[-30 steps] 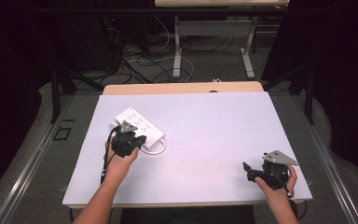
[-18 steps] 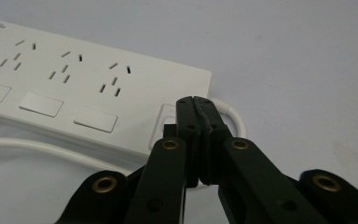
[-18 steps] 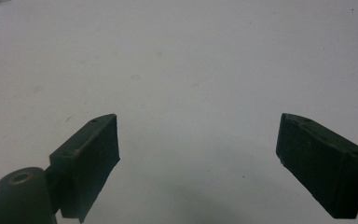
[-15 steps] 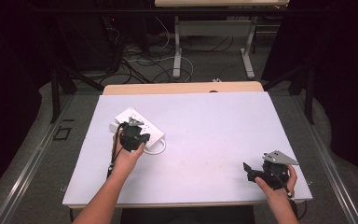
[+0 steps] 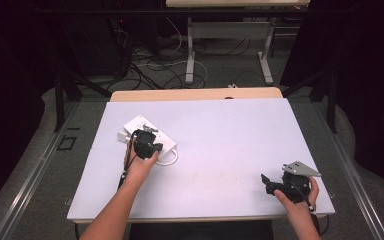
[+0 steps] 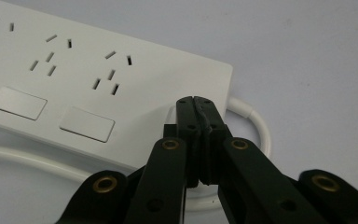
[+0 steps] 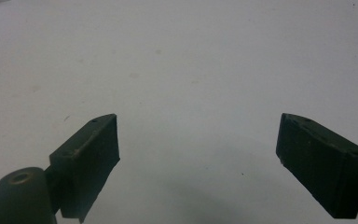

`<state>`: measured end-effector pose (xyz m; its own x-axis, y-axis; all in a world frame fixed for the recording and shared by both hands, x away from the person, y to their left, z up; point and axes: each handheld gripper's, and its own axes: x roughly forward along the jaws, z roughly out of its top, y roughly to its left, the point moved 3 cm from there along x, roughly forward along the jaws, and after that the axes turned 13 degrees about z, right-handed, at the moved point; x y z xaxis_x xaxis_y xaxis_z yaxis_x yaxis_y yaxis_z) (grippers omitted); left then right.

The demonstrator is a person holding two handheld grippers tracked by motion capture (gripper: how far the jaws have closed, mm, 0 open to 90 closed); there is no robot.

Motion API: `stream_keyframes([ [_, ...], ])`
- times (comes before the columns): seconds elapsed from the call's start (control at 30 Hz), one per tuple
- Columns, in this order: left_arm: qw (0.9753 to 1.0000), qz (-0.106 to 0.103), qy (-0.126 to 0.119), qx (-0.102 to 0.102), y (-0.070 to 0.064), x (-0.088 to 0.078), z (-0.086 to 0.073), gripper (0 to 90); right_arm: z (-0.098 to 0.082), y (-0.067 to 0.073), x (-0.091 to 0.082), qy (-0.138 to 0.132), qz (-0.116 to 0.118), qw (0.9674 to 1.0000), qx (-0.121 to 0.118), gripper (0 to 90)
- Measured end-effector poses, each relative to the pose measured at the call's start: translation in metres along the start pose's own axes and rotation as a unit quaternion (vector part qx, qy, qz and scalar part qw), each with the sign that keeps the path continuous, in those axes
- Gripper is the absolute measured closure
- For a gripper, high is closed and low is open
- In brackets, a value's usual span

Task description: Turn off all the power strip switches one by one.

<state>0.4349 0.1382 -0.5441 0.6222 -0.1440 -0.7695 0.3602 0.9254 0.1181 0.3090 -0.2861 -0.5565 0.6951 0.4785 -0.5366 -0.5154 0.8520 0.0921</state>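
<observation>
A white power strip (image 5: 135,125) lies at the left of the white table, with several sockets and flat rocker switches (image 6: 87,123) on top. Its white cable (image 5: 168,160) loops out from the near end (image 6: 260,126). My left gripper (image 5: 146,141) is over the strip's near end, jaws shut with nothing between them. In the left gripper view its tips (image 6: 195,103) hover at the strip's corner, close to the cable exit. My right gripper (image 5: 269,183) rests near the table's front right edge. Its jaws (image 7: 198,154) stand wide open over bare table.
The white table top (image 5: 230,145) has a wooden strip along its far edge. Beyond it, a floor with loose cables and a table's metal legs (image 5: 191,50). Dark curtains on both sides.
My left gripper has shifted right and slightly down along the power strip toward its cable end. The right gripper has stayed put.
</observation>
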Motion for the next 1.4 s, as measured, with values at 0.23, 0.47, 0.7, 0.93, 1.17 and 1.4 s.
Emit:
stream_keyframes([
  [0.23,0.9999,0.004,0.008,-0.006,-0.001,0.004,-0.001,90.0,0.0,-0.001,0.0,0.0,0.0,1.0,0.003,12.3],
  [0.47,0.9999,-0.003,0.011,-0.011,0.0,0.006,-0.001,90.0,0.0,-0.002,-0.001,0.0,0.001,1.0,0.005,12.2],
  [0.7,0.9998,0.006,0.016,0.004,-0.002,0.006,0.0,90.0,0.0,-0.001,0.0,0.001,0.004,1.0,0.008,12.2],
  [0.93,0.9998,0.005,0.009,0.014,-0.001,0.004,0.002,90.0,-0.001,-0.003,-0.001,-0.002,0.003,1.0,0.006,12.2],
  [1.17,0.9997,0.006,0.016,0.017,0.0,0.003,0.007,90.0,-0.001,-0.004,0.0,-0.004,0.0,1.0,0.009,12.2],
  [1.4,0.9998,0.002,0.0,0.018,0.005,-0.013,0.025,90.0,-0.001,-0.004,-0.002,-0.002,0.001,0.9999,0.012,12.2],
])
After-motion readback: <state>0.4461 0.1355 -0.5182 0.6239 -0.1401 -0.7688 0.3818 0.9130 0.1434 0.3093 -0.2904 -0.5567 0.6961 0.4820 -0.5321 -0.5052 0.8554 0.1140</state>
